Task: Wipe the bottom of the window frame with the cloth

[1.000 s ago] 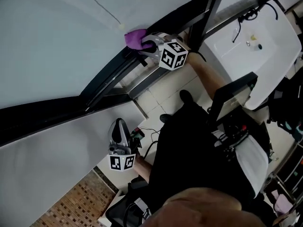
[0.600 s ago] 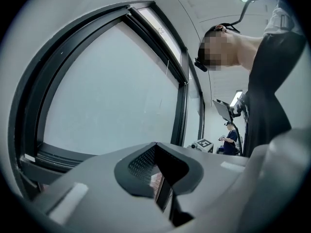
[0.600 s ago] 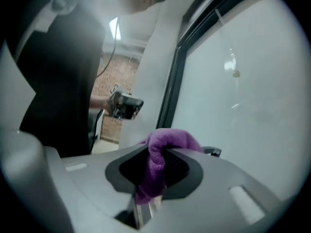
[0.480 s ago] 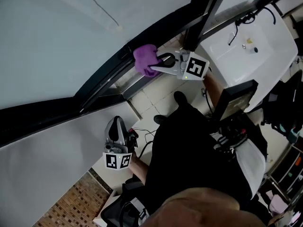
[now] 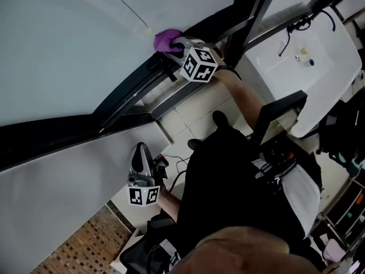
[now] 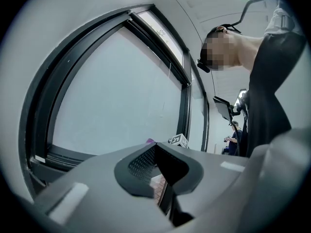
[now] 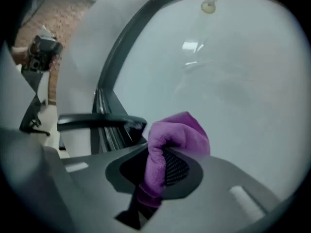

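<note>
The right gripper (image 5: 179, 46), jaws clamped on the purple cloth (image 5: 166, 39), holds it at the far bottom edge of the window frame (image 5: 134, 88), while the left gripper (image 5: 142, 152), closed and empty, hangs near, well apart.

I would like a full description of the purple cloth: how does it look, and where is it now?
The cloth is purple, soft and fuzzy, like microfibre. It is bunched into a lump, not spread flat. The right gripper has its jaws shut on it: a narrow fold runs down between them, and the bulk bulges out past the tips. It sits where the glass meets the dark window frame, seemingly pressed against them.
</note>
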A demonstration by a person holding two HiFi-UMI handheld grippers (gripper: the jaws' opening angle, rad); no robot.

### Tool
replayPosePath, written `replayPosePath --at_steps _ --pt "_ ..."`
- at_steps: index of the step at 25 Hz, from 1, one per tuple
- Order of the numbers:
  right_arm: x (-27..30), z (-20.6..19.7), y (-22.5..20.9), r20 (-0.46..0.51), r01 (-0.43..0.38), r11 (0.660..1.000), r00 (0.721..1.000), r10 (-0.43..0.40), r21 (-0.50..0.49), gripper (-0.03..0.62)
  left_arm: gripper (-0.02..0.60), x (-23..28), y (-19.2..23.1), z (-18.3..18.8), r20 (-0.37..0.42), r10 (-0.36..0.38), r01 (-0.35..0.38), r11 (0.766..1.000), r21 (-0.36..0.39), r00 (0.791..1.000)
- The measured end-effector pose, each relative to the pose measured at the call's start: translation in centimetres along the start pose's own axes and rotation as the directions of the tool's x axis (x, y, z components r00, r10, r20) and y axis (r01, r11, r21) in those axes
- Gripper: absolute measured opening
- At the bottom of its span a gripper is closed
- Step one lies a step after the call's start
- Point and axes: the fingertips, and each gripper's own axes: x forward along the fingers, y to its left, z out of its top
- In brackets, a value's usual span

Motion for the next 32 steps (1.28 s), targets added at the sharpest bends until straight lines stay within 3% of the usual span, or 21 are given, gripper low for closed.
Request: replayPosePath --at_steps 2,3,5,9,15,19,22,25,32 --pt "-1.9 -2.0 -2.6 -0.11 0.133 0.99 0.985 -0.136 -0.038 0.064 0.002 -0.3 0.3 0.1 0.002 0.004 -0.004 1.0 -0.001 1.0" --pt "-2.8 -2.2 -3.5 -0.113 0.16 0.987 0.981 -0.159 -0.003 0.064 0.002 -0.3 0.4 0.1 0.002 0.005 -0.005 1.0 -0.005 1.0" --pt "-2.9 -1.5 -3.6 -0.079 0.109 0.99 0.992 -0.102 0.091 0.064 0.002 -0.2 0.7 -0.2 -0.001 0.003 -0.003 1.0 -0.014 1.0" --pt "1.3 -3.1 -0.9 -0.154 -0.026 0.999 0.988 0.031 0.034 0.055 0.002 0.6 0.0 -0.5 -0.006 -0.02 0.02 1.0 -0.017 1.0" --pt "1.1 -4.6 -1.9 -0.194 0.007 1.0 0.981 -0.009 -0.009 0.06 0.002 1.6 -0.4 -0.7 -0.013 -0.043 0.043 0.999 -0.018 0.999" --pt "-0.7 -7.7 -4.7 -0.255 0.055 0.998 0.966 -0.051 0.009 0.06 0.002 1.4 -0.1 -0.8 -0.009 -0.05 0.05 0.998 -0.024 0.999" --pt "-3.1 -12.3 -9.0 -0.35 0.131 0.991 0.929 -0.118 0.015 0.06 0.002 2.2 -0.5 -0.8 -0.012 -0.053 0.053 0.998 -0.023 0.999" --pt "-5.1 -16.4 -12.9 -0.46 0.204 0.979 0.869 -0.184 -0.006 0.058 0.002 2.6 -0.6 -1.1 -0.011 -0.064 0.064 0.998 -0.03 0.998" --pt "-6.6 -20.6 -17.3 -0.616 0.299 0.954 0.745 -0.256 -0.035 0.06 0.002 2.7 -0.4 -1.3 0.003 -0.076 0.076 0.996 -0.036 0.997"
